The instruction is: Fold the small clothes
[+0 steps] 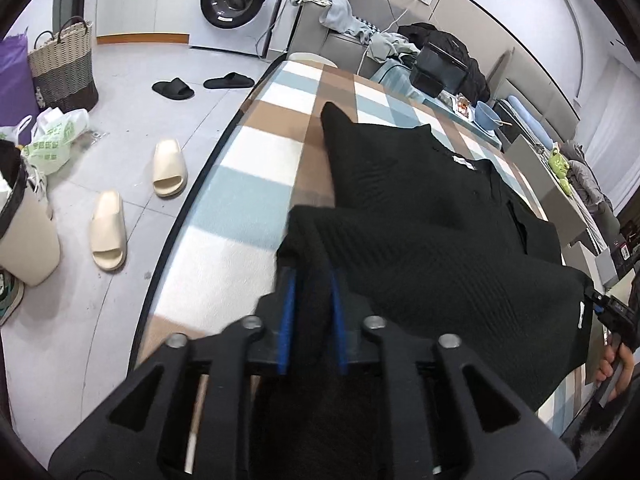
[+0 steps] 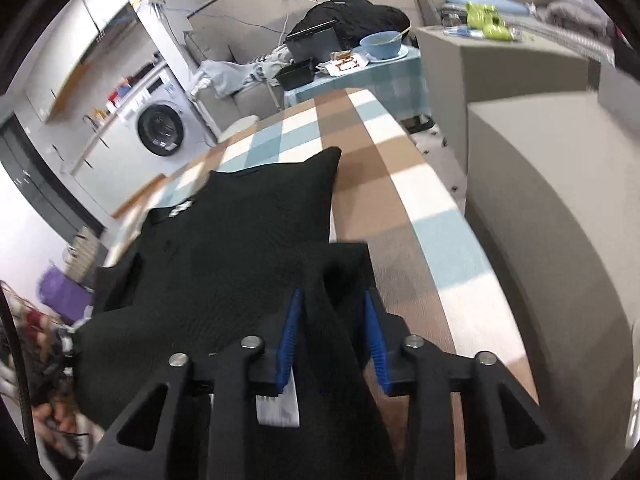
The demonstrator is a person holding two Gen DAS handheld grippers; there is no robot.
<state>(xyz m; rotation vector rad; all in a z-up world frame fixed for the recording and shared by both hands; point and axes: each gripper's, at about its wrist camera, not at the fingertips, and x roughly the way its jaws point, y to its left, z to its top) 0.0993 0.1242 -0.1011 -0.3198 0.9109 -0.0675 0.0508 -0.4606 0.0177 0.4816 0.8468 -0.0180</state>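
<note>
A black knit garment (image 1: 420, 208) lies spread on the checked tablecloth (image 1: 256, 152), one pointed corner toward the far end. My left gripper (image 1: 313, 280) is shut on its near left edge, cloth bunched between the blue pads (image 1: 289, 312). My right gripper (image 2: 332, 304) is shut on the garment's (image 2: 240, 248) near right edge, lifted a little off the tablecloth (image 2: 400, 184); a white label hangs below it. The right gripper also shows at the right edge of the left wrist view (image 1: 600, 304), gripping the hem.
On the floor left of the table are cream slippers (image 1: 108, 232), black slippers (image 1: 173, 89), a woven basket (image 1: 64, 68), a bin (image 1: 20, 224) and a washing machine (image 1: 236, 0). A side table with a blue bowl (image 2: 380, 45) and sofas stand beyond.
</note>
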